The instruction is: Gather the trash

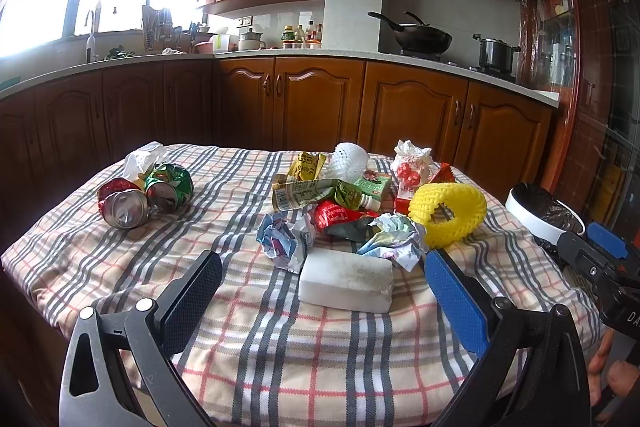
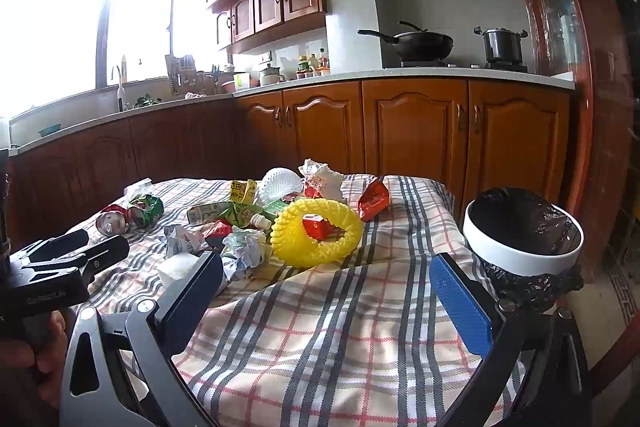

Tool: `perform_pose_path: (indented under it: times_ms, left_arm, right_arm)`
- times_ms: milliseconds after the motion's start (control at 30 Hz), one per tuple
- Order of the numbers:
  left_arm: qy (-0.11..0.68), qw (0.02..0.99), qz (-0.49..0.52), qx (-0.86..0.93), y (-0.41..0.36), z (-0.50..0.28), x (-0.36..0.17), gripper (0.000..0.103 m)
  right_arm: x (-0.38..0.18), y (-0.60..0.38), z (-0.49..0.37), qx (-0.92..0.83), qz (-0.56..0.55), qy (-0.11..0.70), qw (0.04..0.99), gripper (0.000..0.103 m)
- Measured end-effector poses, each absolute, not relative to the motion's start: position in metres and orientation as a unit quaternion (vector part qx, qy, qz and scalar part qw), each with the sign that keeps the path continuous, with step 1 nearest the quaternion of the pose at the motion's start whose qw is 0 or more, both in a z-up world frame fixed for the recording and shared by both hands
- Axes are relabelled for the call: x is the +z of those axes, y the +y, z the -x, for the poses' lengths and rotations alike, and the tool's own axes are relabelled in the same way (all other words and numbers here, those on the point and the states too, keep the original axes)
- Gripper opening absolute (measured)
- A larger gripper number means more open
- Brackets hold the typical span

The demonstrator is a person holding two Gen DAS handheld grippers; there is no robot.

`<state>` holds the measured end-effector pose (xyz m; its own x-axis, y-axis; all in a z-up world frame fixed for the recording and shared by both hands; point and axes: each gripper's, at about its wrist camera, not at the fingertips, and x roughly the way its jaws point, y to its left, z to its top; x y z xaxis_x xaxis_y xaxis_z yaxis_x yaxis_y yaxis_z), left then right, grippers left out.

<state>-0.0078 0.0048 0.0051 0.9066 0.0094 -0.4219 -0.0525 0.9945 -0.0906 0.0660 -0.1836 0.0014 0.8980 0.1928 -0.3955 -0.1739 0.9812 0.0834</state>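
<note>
Trash lies scattered on a plaid-covered table [image 1: 280, 347]. A white foam block [image 1: 346, 281] sits just beyond my left gripper [image 1: 322, 269], which is open and empty. Behind the block lie crumpled paper [image 1: 286, 239], a yellow foam net ring [image 1: 448, 213], snack wrappers [image 1: 340, 215] and two crushed cans [image 1: 144, 195]. A white bin with a black liner [image 2: 524, 239] stands off the table's right edge. My right gripper [image 2: 326, 271] is open over bare cloth, short of the yellow ring [image 2: 316, 233], with the bin to its right.
Wooden kitchen cabinets [image 1: 320, 103] and a counter run behind the table. A wok [image 1: 420, 37] and a pot [image 1: 496, 53] sit on the stove. Each gripper shows in the other's view, with a hand [image 2: 36, 355] holding the left one. A glass cabinet [image 1: 568, 27] stands at right.
</note>
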Motion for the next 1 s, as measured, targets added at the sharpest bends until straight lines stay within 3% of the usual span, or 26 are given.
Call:
perform_pose_path:
  times_ms: [667, 1000]
  left_arm:
    - [0.226, 0.972, 0.058, 0.019, 0.014, -0.003, 0.002, 0.102]
    - [0.266, 0.960, 0.082, 0.026, 0.042, -0.033, -0.002, 0.102]
  right_arm:
    - [0.000, -0.181, -0.072, 0.105, -0.030, 0.215, 0.971, 0.103]
    - [-0.004, -0.177, -0.099, 0.154, -0.066, 0.263, 0.950, 0.103]
